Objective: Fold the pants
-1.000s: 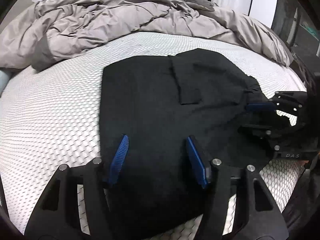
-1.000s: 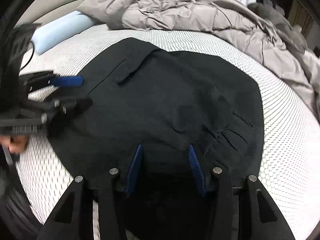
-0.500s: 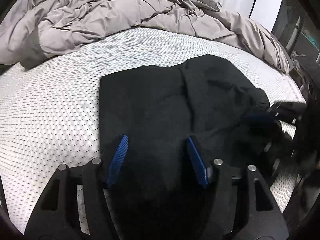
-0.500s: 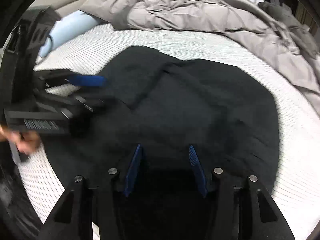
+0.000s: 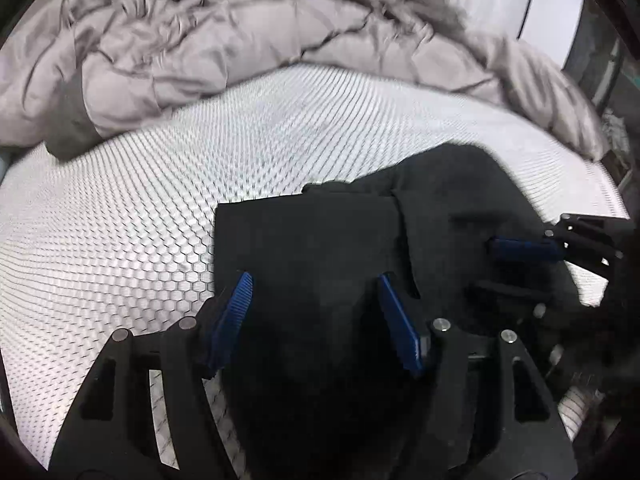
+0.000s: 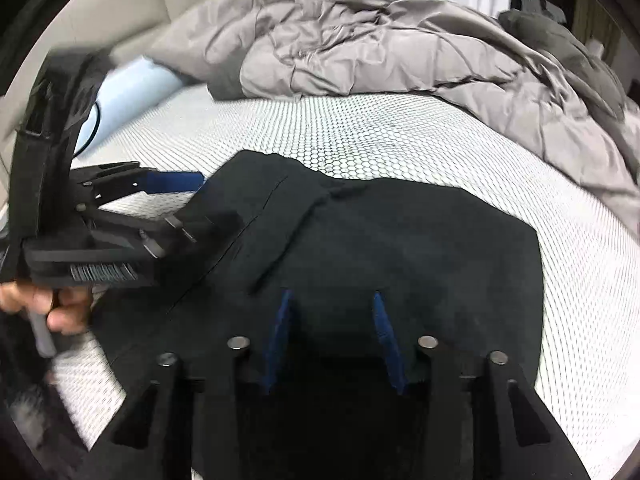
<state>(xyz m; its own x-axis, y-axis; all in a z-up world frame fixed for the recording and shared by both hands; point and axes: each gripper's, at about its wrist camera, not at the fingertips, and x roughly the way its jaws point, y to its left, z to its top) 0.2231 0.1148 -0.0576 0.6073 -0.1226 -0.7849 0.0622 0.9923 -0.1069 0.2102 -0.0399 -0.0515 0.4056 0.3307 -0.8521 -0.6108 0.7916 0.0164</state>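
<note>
The left tongs (image 5: 314, 312) stand wide, blue-padded fingers (image 5: 232, 316) spread over the near left part of the black fabric pants (image 5: 320, 248), with nothing between the pads. The right tongs (image 6: 330, 336) are likewise wide over the near right part of the pants (image 6: 400, 240), pads apart and gripping no cloth. Each view shows the other tongs at its edge, jaws parted, low beside the garment; contact with the cloth cannot be confirmed.

The pants lie as a compact, roughly rectangular packet on the white honeycomb-patterned mattress (image 5: 120, 220), near its front edge. A crumpled grey duvet (image 6: 380, 48) is heaped well behind, apart from the garment. A pale blue bolster (image 6: 128, 88) lies at the far left in the right wrist view.

Judged step: pressing and squaring the folded packet, or taking hold for a further fold. To do it well:
- Lower both tongs evenly so the layers do not shear.
- If gripping, take all layers at the near edge together, one tongs toward each corner.
- Keep the left edge, which looks straight, as the reference line.
- Watch the far right portion, which looks lumpy and less flat.

Orientation: the packet's long axis appears to run left to right across the mattress, parallel to its front edge. A pocket-like seam crosses the upper layer. Which end holds the waistband cannot be determined.
</note>
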